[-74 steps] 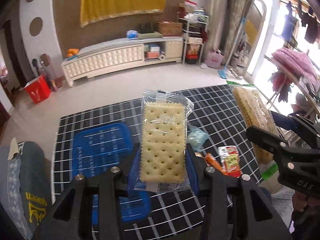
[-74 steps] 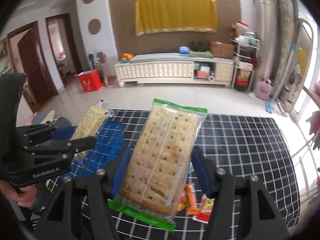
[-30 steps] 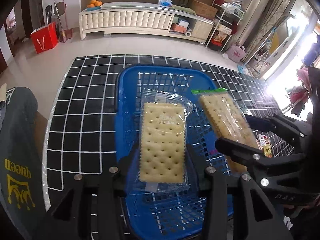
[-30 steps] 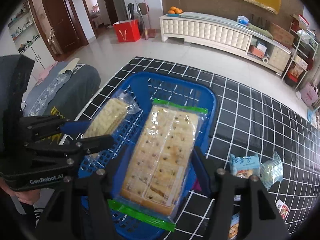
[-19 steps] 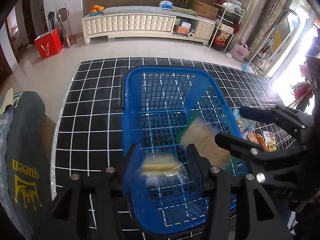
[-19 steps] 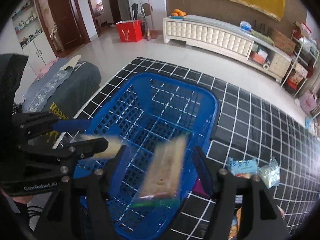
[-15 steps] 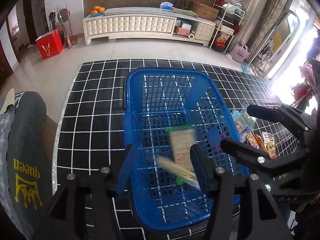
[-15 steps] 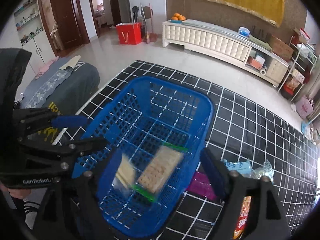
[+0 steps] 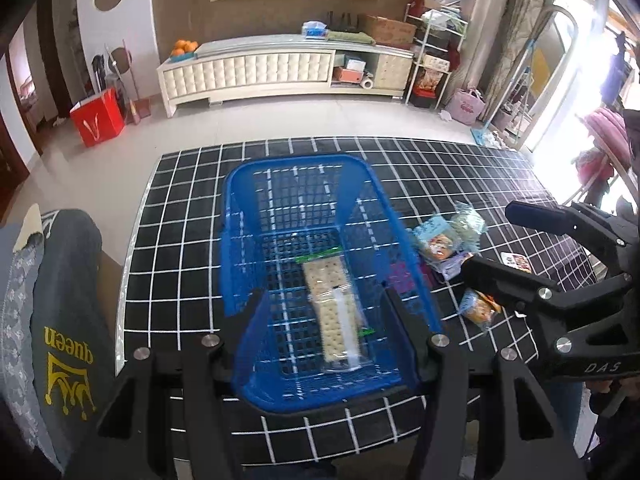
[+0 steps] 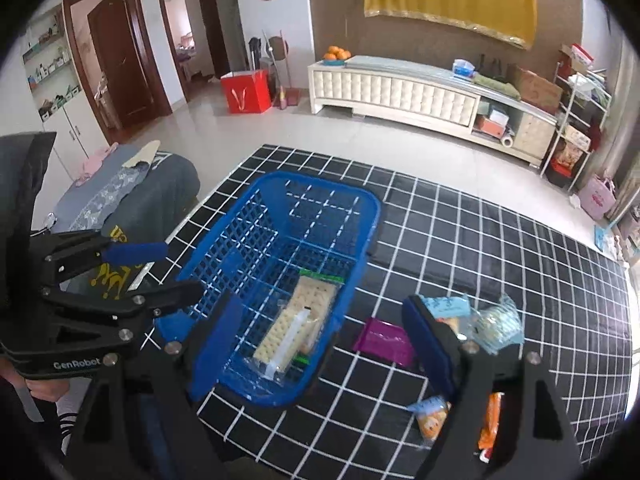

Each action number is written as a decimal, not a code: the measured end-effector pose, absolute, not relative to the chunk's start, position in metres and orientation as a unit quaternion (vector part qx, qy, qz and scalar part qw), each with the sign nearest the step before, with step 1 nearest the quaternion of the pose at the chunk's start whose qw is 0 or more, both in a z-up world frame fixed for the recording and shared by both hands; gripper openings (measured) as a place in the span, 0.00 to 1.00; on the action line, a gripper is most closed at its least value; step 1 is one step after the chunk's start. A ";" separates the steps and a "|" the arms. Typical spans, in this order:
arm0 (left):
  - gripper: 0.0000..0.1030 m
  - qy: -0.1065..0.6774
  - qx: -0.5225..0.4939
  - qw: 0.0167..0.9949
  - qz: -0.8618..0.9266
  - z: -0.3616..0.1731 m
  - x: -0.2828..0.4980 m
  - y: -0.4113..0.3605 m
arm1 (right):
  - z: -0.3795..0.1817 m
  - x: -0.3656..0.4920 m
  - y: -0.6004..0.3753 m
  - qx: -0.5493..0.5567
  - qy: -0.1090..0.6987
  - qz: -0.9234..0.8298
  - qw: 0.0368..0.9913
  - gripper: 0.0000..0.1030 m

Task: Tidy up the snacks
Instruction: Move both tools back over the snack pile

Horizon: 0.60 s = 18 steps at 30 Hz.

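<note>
Both claws hang empty with jaws spread wide, the left gripper (image 9: pixel 324 320) and the right gripper (image 10: pixel 320 332) above the near end of the blue basket (image 9: pixel 240 216). Two cracker packs (image 10: pixel 296 328) lie overlapped on its floor. Loose snack packets (image 10: pixel 472 320) wait on the checked cloth (image 10: pixel 500 240) just right of it. I'd take one packet at a time, gripping it across its middle.

Left gripper (image 9: pixel 326 322) and right gripper (image 10: pixel 320 336), each hand-held, side by side, jaws spread wide and empty, angled downward.
</note>
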<state>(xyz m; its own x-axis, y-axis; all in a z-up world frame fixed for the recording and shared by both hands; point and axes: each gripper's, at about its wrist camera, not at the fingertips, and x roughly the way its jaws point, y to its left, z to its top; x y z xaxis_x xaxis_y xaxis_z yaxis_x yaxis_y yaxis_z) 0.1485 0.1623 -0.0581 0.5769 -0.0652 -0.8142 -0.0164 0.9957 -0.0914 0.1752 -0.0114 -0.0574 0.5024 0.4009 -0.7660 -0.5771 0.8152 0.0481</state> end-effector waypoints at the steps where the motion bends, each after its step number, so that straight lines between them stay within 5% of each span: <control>1: 0.53 0.457 -0.039 0.889 -0.016 -0.054 0.147 0.155 | -0.055 0.173 -0.016 -0.106 0.409 0.282 0.861 0.83; 9: 0.53 0.440 -0.009 0.898 -0.026 -0.033 0.139 0.107 | -0.033 0.153 -0.062 -0.086 0.392 0.260 0.878 0.83; 18: 0.55 0.411 0.013 0.910 -0.057 -0.019 0.137 0.049 | -0.016 0.134 -0.121 -0.069 0.365 0.223 0.901 0.97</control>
<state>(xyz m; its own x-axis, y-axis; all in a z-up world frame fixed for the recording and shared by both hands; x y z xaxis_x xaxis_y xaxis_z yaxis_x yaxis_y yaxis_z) 0.1367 0.0491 -0.0191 0.6550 -0.0939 -0.7498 0.1151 0.9931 -0.0238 0.1338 -0.1211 -0.0162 0.6340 0.3512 -0.6889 -0.4518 0.8913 0.0387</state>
